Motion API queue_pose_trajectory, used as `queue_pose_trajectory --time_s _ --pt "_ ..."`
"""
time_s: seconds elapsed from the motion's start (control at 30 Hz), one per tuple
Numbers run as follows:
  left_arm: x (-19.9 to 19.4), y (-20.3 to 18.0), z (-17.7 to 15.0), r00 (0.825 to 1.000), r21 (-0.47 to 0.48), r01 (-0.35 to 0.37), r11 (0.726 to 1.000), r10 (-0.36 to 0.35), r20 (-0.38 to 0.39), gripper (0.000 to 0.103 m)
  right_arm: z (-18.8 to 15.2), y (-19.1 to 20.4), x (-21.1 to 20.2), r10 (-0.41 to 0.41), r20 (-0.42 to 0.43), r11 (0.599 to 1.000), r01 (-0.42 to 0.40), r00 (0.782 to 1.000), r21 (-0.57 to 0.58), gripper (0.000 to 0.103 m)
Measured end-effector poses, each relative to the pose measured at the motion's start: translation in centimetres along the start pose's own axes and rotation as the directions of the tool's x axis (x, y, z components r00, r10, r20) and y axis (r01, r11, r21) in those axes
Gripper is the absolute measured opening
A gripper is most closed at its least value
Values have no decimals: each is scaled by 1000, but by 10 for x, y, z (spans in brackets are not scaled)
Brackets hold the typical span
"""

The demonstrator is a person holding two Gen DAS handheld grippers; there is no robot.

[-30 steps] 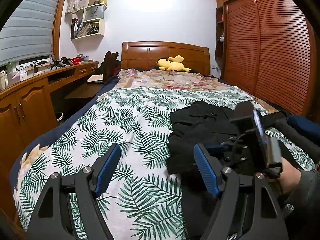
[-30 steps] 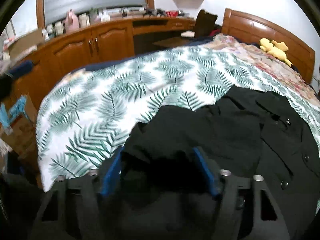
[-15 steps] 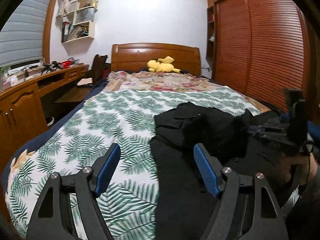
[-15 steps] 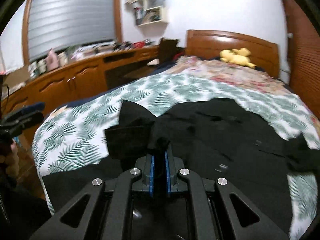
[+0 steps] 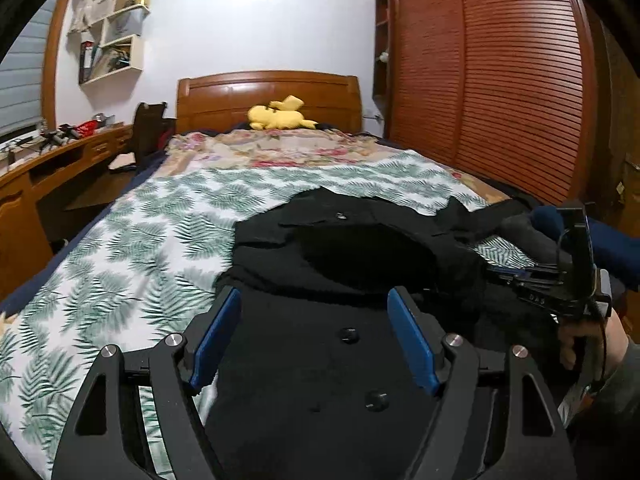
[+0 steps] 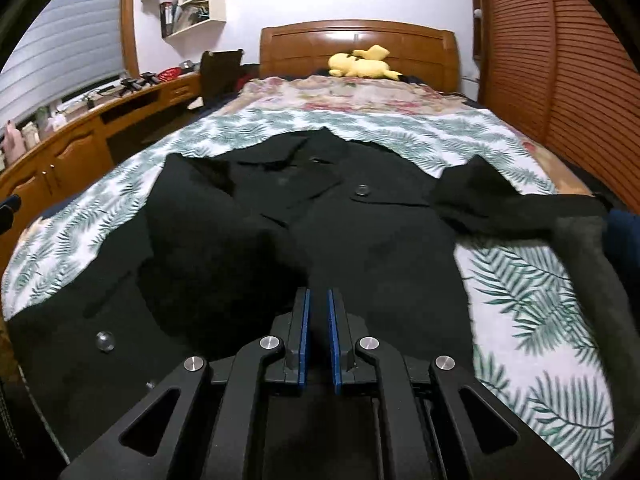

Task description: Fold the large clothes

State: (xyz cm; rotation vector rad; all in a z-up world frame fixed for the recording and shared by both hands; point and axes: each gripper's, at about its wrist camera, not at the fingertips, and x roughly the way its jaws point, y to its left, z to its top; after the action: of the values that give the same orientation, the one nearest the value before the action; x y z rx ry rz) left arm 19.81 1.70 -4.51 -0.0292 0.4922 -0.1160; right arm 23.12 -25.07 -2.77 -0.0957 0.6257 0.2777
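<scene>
A large black buttoned coat (image 6: 328, 216) lies spread on the fern-print bedspread (image 6: 520, 288), collar toward the headboard, one sleeve (image 6: 520, 208) stretched to the right. My right gripper (image 6: 318, 312) is shut on a fold of the coat's lower front. In the left wrist view the coat (image 5: 360, 248) lies ahead and below; my left gripper (image 5: 316, 324) is open and empty just above its lower part. The right gripper (image 5: 552, 284) shows there at the right, held in a hand.
A yellow plush toy (image 6: 362, 62) lies by the wooden headboard (image 6: 356, 44). A wooden desk with cupboards (image 6: 72, 140) runs along the left. Louvred wardrobe doors (image 5: 500, 80) line the right wall. A chair (image 5: 150, 132) stands by the desk.
My right gripper closed on the coat's fabric and pulled it across toward the right, spreading the coat flatter. My left gripper stayed open and moved over the coat's lower part.
</scene>
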Motion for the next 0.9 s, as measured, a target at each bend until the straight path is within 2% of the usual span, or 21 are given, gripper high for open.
queue_pose_trajectory --time_s 0.17,0.23,0.3,0.4,0.6,0.67,0.73,0.8,0.9 --pt "16 -26 1 999 27 28 999 -27 -22 76 -9 9 -21 -8 40 1000 8 999 -7 31" --pt "21 -35 1 999 35 36 999 -35 -30 76 -11 17 -28 26 61 1000 -25 998 -10 43" --pt "24 -39 1 999 40 39 998 -37 -35 76 -16 22 -30 54 70 999 -53 996 -14 49" --pt "25 -41 0 999 44 37 998 -36 -41 76 -24 20 -36 83 85 996 -80 993 -32 50" --pt "24 -36 1 999 36 26 999 -24 -39 76 -31 34 -41 200 103 977 -191 974 -92 51" --pt "23 -33 2 999 28 22 999 -21 -38 76 -33 39 -39 225 103 970 -213 969 -116 55" --pt "23 -30 2 999 20 17 1000 -16 -38 76 -34 41 -31 237 88 966 -224 968 -129 65" --pt "23 -28 2 999 18 13 1000 -13 -36 76 -34 43 -16 236 53 964 -227 970 -140 70" --pt "22 -26 3 999 11 8 1000 -7 -36 76 -36 46 7 181 22 970 -175 983 -171 72"
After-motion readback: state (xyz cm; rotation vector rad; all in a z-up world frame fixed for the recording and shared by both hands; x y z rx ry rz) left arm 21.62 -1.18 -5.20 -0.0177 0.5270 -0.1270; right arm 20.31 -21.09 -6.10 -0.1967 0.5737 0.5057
